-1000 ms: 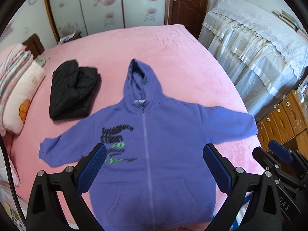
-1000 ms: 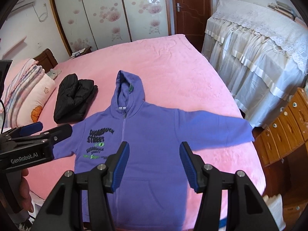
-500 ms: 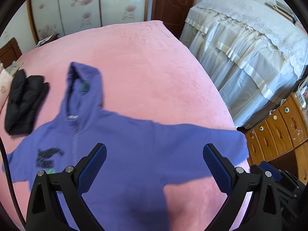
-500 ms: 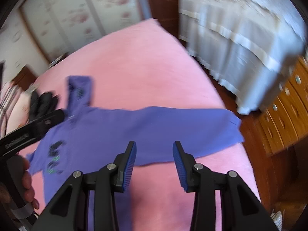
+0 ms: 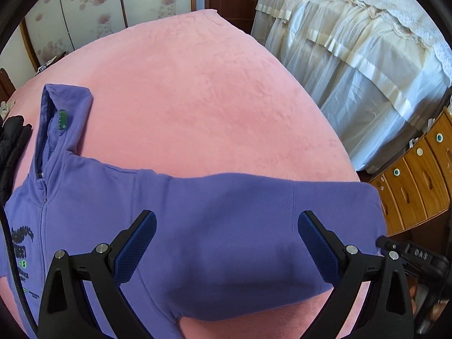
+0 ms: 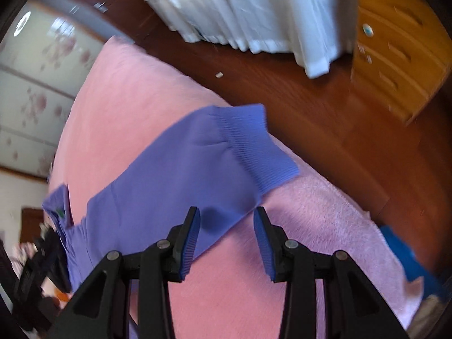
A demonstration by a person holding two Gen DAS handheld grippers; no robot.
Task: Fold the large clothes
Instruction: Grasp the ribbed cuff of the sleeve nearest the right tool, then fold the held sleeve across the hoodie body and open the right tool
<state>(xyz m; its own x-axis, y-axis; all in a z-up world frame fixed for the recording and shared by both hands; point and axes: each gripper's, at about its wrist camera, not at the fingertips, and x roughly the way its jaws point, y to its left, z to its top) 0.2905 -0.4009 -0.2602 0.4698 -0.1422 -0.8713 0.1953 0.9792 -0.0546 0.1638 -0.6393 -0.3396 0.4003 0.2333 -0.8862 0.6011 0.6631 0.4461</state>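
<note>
A purple zip hoodie (image 5: 84,212) lies face up on the pink bed (image 5: 183,99), its hood toward the far end. Its right sleeve (image 5: 254,212) stretches to the bed's edge. My left gripper (image 5: 226,220) hovers wide open over the middle of that sleeve, with nothing between its pads. My right gripper (image 6: 226,214) is open low over the sleeve (image 6: 175,163) near the ribbed cuff (image 6: 254,147). The sleeve's lower edge lies under the gap between its fingers, and the pads do not press on it. Part of the right tool (image 5: 409,257) shows at the lower right.
A folded black jacket (image 5: 11,141) lies left of the hood. Furniture draped in white cloth (image 5: 353,42) and wooden drawers (image 5: 418,175) stand past the bed's right side. Dark wooden floor (image 6: 325,113) runs beyond the cuff.
Both grippers have swung right and come down from over the hoodie's body to its right sleeve. The right gripper has rolled and its jaws have narrowed.
</note>
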